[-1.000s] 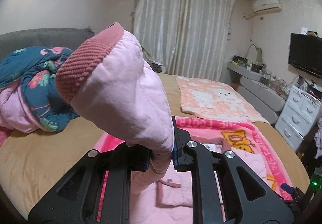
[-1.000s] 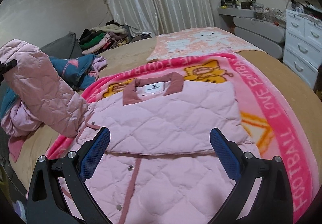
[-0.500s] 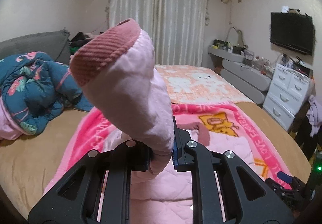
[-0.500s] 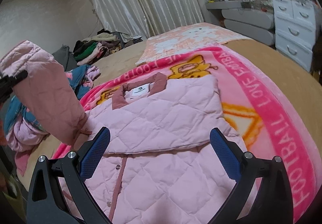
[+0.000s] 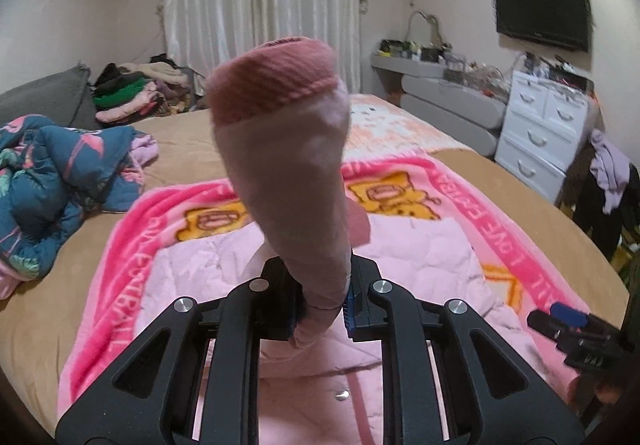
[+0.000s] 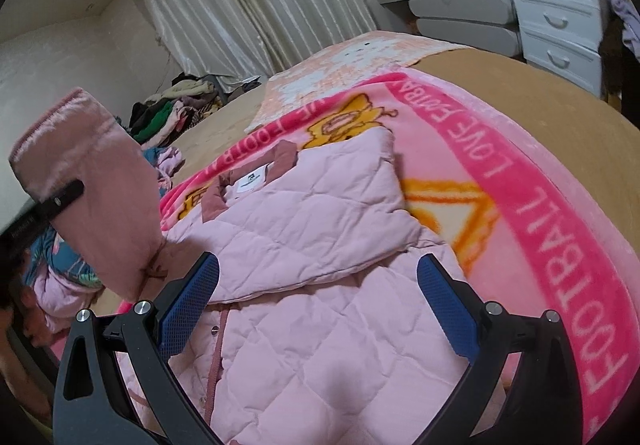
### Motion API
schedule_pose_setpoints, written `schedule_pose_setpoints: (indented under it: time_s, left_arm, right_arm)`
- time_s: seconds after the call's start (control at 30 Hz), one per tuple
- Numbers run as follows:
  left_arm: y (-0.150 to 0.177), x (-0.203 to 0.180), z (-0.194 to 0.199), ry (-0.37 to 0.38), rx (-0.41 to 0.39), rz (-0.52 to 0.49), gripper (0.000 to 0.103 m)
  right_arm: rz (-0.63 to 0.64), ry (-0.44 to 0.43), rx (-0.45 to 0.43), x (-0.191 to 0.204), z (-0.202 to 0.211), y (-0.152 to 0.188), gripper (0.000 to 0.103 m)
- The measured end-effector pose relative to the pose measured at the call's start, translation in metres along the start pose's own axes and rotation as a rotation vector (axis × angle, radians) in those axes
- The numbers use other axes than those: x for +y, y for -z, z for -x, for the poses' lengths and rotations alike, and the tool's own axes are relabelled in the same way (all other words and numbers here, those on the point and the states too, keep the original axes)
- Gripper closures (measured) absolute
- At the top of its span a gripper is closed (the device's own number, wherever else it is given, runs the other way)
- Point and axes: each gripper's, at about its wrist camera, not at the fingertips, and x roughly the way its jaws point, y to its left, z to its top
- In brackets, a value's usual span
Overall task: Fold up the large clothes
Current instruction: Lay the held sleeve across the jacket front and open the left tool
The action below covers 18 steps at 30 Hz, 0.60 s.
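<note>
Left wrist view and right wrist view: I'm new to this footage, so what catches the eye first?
A pink sleeve with a darker ribbed cuff stands up in the middle of the left view, pinched by the left gripper. The rest of the pink quilted jacket lies on a bright pink blanket on the bed, with the right gripper open above it.

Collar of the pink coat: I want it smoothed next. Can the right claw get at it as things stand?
Probably yes. The right claw is open and empty above the coat, and nothing lies over the collar; the sleeve is held off to the side.
</note>
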Motion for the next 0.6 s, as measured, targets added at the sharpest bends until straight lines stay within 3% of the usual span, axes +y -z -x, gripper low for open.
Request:
schedule_pose_setpoints:
  time_s: [0.27,0.6]
  left_arm:
    - [0.029,-0.027,-0.028,0.043,0.067,-0.069,0.091]
    - [0.075,-0.062,-0.071,0.082,0.212,-0.162,0.086]
  right_arm:
    - [-0.02,0.036,-0.005,-0.016,0.002,0.002,0.004]
    - [-0.087,0.057,0.004,-0.038,0.002,0.005,0.004]
